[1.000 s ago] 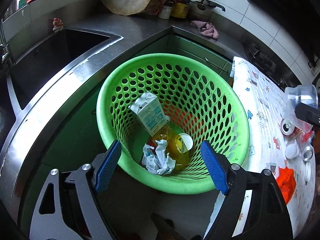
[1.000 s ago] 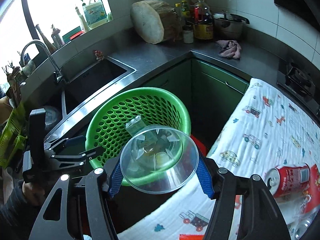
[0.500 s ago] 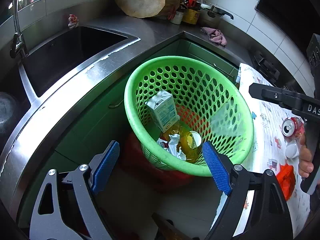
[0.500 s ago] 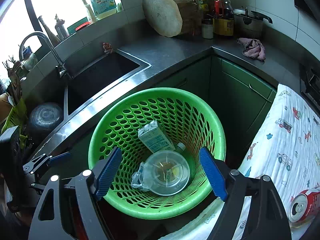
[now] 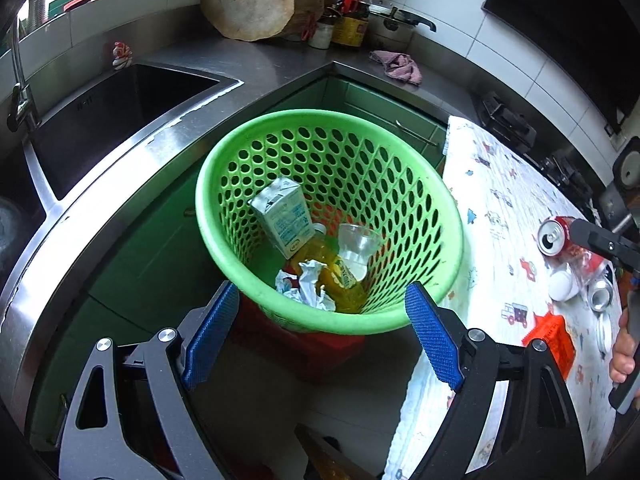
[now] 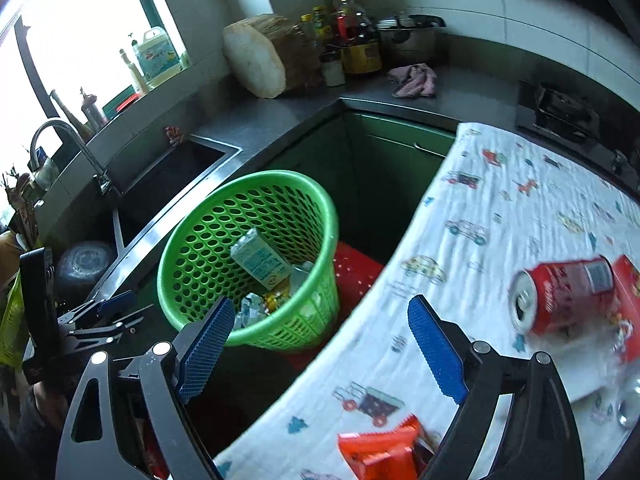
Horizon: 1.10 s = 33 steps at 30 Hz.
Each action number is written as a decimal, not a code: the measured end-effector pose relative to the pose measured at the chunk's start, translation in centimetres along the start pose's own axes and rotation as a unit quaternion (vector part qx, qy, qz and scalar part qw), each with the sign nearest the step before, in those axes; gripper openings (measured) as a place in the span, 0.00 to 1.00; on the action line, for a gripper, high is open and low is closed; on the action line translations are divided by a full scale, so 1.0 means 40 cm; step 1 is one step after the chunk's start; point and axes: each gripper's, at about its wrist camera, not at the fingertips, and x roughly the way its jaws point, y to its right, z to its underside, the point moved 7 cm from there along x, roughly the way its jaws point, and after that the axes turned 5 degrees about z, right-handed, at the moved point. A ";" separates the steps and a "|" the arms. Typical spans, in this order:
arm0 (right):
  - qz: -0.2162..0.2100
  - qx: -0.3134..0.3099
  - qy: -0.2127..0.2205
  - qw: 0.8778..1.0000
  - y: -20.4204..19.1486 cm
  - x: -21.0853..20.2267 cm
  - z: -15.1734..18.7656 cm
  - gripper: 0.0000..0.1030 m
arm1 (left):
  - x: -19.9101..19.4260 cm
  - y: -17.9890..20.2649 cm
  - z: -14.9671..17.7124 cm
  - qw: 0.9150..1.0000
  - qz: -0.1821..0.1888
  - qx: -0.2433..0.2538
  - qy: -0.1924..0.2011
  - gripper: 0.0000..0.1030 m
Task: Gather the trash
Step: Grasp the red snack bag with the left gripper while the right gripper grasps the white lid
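Observation:
A green perforated basket (image 5: 280, 128) (image 6: 208, 216) stands on a red stool beside the counter. Inside lie a milk carton (image 5: 282, 214) (image 6: 258, 258), a clear plastic cup (image 5: 356, 246), a yellow bottle (image 5: 340, 284) and crumpled paper (image 5: 306, 288). My left gripper (image 5: 320, 328) hangs open in front of the basket's near rim, nothing between its jaws. My right gripper (image 6: 320, 340) has its jaws opening and empty, over the table's edge to the right of the basket. A red soda can (image 6: 564, 296) (image 5: 554, 236) lies on the patterned tablecloth (image 6: 500, 216), with an orange wrapper (image 6: 380, 448) (image 5: 550, 338) near the front.
A steel sink (image 5: 112, 116) and tap (image 6: 68, 140) sit left of the basket. A round chopping block (image 6: 256, 56), bottles (image 6: 356, 40), a pot and a pink rag (image 6: 414, 80) crowd the counter corner. More cans and a white lid (image 5: 564, 284) lie on the table. A hand (image 5: 624, 356) grips the right tool.
The right gripper let go of the clear cup, which dropped into the basket, then swung right toward the table. The left gripper drew back a little from the basket.

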 end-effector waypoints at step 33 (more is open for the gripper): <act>0.190 0.207 0.013 0.960 0.749 -0.417 0.496 0.90 | 0.095 0.573 0.217 0.990 0.075 -0.003 -0.119 0.91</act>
